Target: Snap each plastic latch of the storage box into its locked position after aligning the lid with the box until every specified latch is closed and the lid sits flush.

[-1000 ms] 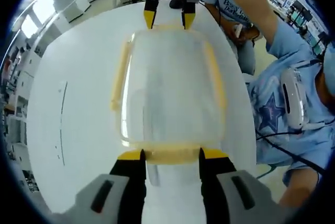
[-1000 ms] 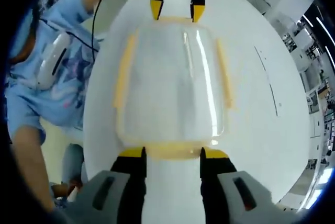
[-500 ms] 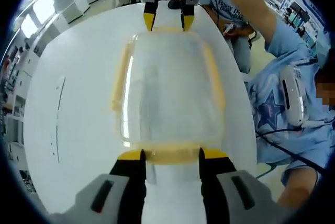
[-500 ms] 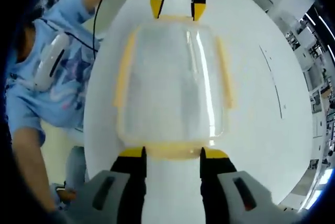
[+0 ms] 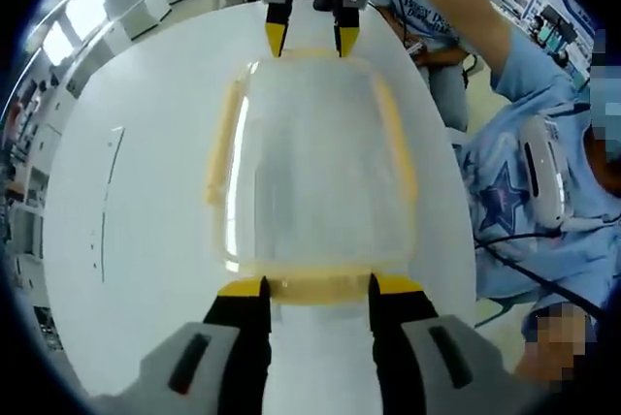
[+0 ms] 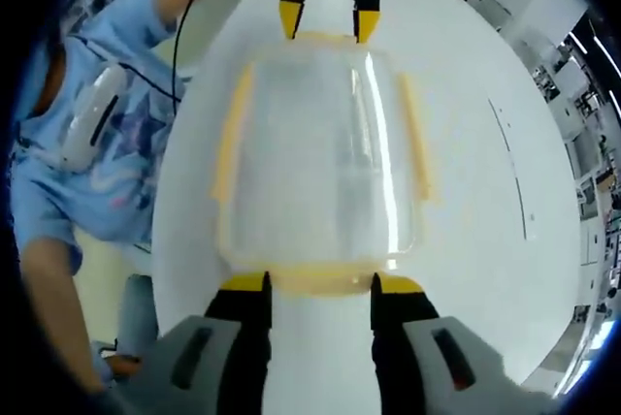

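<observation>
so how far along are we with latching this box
Done: the clear lid lies aligned on the storage box. In hand: the left gripper and right gripper, both open, straddle the yellow end latches. Left: whether any latch, including the side latches, has snapped shut cannot be told.

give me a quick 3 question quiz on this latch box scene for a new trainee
1. True or false: the storage box stands on a white table.
2. What colour are the latches along the box's edges, such as the near latch in the left gripper view?
A. yellow
B. blue
C. black
3. Fill in: in the left gripper view, the left gripper has its jaws either side of the near latch, while the right gripper is at the ____ end of the box.

Key
1. True.
2. A. The side latch in the right gripper view is yellow too.
3. Far (opposite); both grippers are open, each at one end latch.
</observation>
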Demonstrator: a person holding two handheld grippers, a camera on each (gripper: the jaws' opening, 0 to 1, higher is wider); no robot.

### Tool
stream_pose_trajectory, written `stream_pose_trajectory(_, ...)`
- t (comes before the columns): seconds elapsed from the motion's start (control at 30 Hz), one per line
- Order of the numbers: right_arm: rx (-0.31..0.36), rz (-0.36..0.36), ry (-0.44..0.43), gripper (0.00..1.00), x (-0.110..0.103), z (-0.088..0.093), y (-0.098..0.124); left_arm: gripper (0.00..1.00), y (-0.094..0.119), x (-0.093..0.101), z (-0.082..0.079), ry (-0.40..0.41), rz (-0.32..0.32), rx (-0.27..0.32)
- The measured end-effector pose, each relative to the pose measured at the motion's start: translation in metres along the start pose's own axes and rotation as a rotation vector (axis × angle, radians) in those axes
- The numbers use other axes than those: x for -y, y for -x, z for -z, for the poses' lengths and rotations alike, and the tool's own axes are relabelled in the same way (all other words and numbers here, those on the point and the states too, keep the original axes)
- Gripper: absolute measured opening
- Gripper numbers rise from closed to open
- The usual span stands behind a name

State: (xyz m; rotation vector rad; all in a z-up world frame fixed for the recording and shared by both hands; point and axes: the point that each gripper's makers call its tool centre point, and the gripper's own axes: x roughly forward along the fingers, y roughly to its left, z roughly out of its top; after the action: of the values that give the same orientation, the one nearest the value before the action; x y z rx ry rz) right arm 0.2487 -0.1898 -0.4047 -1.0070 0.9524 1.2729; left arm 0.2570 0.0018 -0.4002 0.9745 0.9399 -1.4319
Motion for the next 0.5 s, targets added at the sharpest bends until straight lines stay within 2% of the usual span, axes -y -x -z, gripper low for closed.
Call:
stream_pose_trajectory(0.13,0.001,0.006,0.015,0.39,0.001,-0.01,-0.003,0.4,0.001,-0.001,0.011,0.011,-0.007,-0.014)
stream_pose_trajectory(0.5,0.033,-0.003,0.041,0.39,0.001,-0.032,-0.01,0.4,0.013,0.001,0.03,0.037,-0.019,0.01)
